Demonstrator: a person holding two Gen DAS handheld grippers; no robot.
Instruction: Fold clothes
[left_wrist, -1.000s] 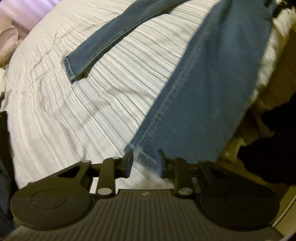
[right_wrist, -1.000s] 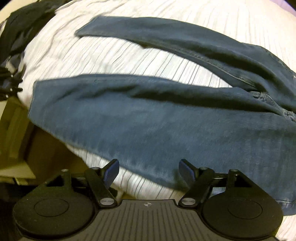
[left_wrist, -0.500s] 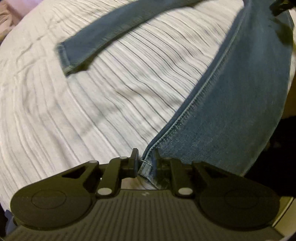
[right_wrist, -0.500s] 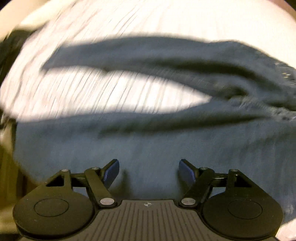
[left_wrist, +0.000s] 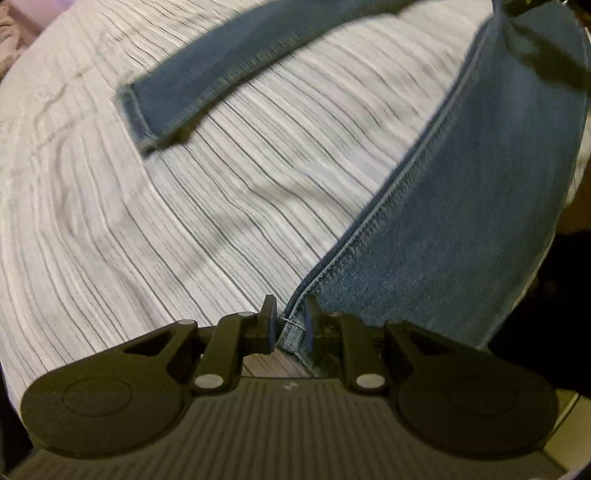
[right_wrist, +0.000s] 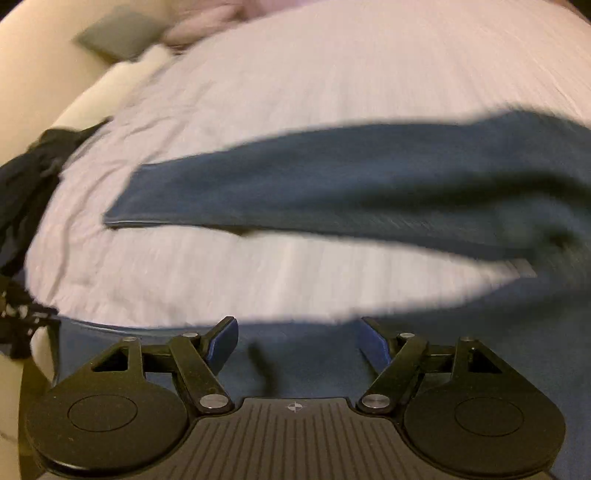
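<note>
At the lower centre of the left wrist view, the left gripper (left_wrist: 290, 319) is pinched onto the hem corner of the jeans (left_wrist: 461, 206), whose near leg runs up the right side of the frame. The other leg crosses the upper middle, flat on the striped bedsheet (left_wrist: 166, 229). In the blurred right wrist view, the right gripper (right_wrist: 297, 341) stands wide apart over denim along the bottom edge, holding nothing. Dark clothing (right_wrist: 26, 184) lies at the left edge.
</note>
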